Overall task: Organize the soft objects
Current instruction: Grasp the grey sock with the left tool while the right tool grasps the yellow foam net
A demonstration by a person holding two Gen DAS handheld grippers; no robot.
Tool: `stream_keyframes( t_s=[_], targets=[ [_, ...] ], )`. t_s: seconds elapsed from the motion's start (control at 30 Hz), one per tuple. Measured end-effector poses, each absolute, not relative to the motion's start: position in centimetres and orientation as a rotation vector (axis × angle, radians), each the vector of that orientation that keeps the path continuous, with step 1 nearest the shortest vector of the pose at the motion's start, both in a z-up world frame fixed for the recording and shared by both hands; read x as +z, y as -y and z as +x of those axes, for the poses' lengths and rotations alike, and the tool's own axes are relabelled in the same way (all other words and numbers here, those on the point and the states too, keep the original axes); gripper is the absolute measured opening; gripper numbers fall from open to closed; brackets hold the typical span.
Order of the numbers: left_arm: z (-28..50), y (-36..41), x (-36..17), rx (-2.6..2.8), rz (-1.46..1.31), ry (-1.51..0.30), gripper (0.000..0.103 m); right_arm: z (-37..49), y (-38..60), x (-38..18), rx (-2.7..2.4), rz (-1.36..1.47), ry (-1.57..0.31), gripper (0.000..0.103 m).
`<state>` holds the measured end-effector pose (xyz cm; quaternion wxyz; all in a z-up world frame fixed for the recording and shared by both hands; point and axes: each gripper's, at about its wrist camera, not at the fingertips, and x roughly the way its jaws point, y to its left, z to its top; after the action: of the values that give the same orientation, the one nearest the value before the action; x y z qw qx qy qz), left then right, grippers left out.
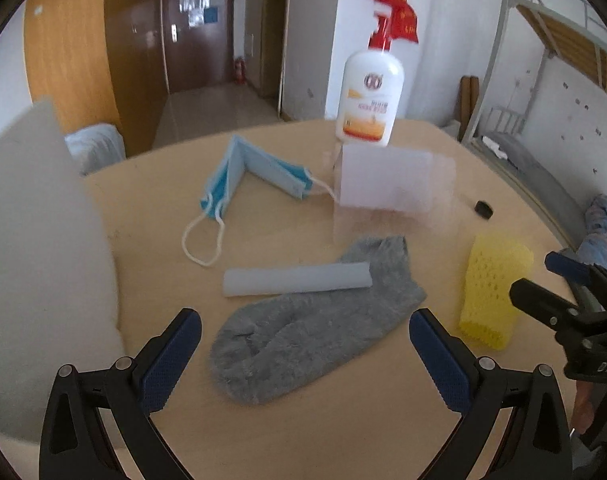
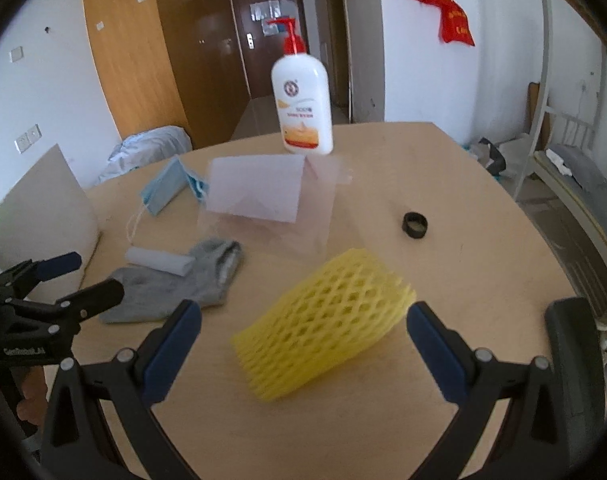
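My left gripper (image 1: 305,354) hung over the tan bench (image 1: 303,432) with its jaws spread wide and empty, the grey sock (image 1: 303,336) lying flat between them. The sock's long axis ran on a slant: its closed toe lay nearest me and its open cuff pointed away toward the pump bottle (image 1: 369,96). A pale blue foam strip (image 1: 297,280) lay across the sock's far part, nearly crosswise to it, touching the fabric. Beyond the strip, a blue face mask (image 1: 259,172) stood folded in a tent shape, its white ear loop trailing toward the sock.

My right gripper (image 2: 303,354) also had its jaws wide apart, gripping nothing, with the yellow foam net sleeve (image 2: 327,320) on its side between them. The sleeve's long axis ran diagonally, one open end toward me and the other toward the small black ring (image 2: 415,225) farther off on the bench.

Between the sleeve and the bottle stood a clear plastic box (image 2: 263,208) with a white sheet against it, just in front of the bottle. A grey board (image 1: 39,256) leaned at the bench's edge beside the sock. The bottle's label print was too blurred to read. The letters "DAS" showed on the other gripper's black body.
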<state>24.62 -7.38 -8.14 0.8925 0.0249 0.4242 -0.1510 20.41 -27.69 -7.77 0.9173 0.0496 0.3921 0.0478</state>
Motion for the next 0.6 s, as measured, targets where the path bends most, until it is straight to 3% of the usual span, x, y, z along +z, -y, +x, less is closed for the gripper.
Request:
stream_keyframes(
  t_s=[0.47,0.6],
  targets=[
    [27.4,8.3,-11.7,-0.350,0.080,-0.997,0.102,22.1,28.0,-9.6,0.092,0.126,-0.876,0.102],
    [27.6,8.4,-11.8,-0.350,0.091,-0.997,0.102,22.3,28.0,-10.0,0.086,0.126,-0.895,0.097]
  ],
)
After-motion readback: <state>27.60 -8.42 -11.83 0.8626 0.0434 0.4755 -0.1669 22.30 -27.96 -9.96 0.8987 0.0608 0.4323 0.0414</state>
